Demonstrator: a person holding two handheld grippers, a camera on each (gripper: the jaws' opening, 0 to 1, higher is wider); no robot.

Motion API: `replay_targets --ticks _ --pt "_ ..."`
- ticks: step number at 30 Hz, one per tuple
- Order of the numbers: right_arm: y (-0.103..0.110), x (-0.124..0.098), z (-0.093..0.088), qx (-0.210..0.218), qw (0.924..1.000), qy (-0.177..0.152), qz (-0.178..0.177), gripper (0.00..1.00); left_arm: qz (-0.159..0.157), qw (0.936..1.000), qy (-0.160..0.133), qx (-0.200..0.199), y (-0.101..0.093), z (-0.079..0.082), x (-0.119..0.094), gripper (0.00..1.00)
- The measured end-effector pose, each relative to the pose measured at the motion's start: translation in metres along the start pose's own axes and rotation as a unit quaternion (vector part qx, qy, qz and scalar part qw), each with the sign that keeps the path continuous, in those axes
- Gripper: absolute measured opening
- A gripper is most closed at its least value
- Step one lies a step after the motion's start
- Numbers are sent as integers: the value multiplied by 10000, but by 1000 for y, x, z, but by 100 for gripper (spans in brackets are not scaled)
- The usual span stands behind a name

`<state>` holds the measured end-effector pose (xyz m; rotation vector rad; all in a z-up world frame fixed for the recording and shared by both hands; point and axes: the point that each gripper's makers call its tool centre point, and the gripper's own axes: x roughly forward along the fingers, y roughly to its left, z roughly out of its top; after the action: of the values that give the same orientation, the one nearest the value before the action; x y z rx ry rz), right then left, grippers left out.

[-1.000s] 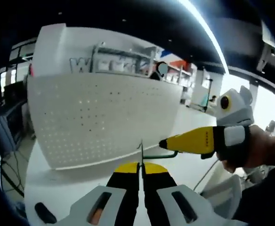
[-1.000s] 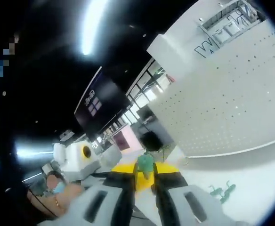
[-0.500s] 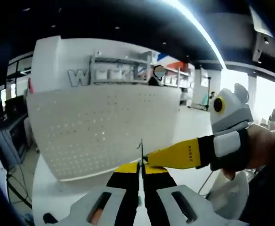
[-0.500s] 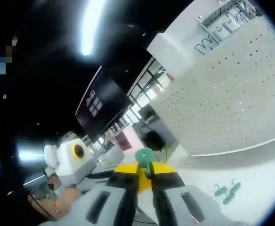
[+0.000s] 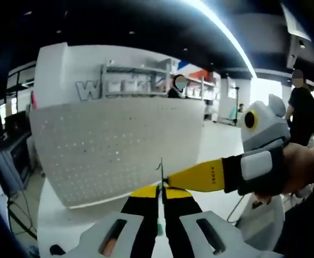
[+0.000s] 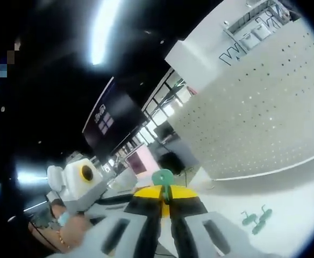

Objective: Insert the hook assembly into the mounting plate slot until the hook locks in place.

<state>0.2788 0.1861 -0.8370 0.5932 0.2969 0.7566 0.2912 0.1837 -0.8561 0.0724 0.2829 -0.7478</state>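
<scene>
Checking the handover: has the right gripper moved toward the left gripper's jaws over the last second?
Yes. In the left gripper view the right gripper has slid left against the pegboard, and its yellow tip now meets the left gripper.

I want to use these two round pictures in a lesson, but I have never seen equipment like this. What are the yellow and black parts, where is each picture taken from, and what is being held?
A person holds a two-jaw gripper in each hand, and a small camera rides on each, looking along its jaws. In the left gripper view, the left gripper is shut on a thin hook; the right gripper reaches in from the side to meet it. In the right gripper view, the right gripper pinches a green hook piece. Behind stands a white board with holes. More green hooks lie on the white table.
</scene>
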Motion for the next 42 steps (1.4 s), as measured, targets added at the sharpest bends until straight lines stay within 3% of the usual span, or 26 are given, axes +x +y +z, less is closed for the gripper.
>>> replay_targets --ticks 5,10,16,26,29,31,35,38,42 --pt "-3 1 -4 -129 9999 63 -63 1 32 9995 68 304 0 -6 1 4" --pt "-5 0 -5 -365 9992 143 -104 1 -54 9994 69 349 -2 -7 3 6" --pt "-6 -1 -7 -746 9965 365 -79 1 -272 9995 110 130 -5 -16 8 19" --pt "-13 -2 -4 -1204 9914 484 -146 1 -443 9982 283 289 -10 -22 11 35" --pt "-12 -3 -2 -1404 9887 506 -150 1 -491 9981 301 228 -11 -22 11 47" --pt "-12 -3 -2 -1425 9884 502 -143 1 -554 9980 271 149 -13 -21 11 55" --pt "-16 -6 3 -1609 9857 414 -273 1 -661 9975 199 152 -14 -21 7 58" --pt "-18 -7 3 -1659 9847 428 -303 1 -764 9969 116 -125 -17 -20 4 69" --pt "-22 -8 3 -1656 9847 416 -349 1 -870 9961 -45 -152 -19 -15 1 68"
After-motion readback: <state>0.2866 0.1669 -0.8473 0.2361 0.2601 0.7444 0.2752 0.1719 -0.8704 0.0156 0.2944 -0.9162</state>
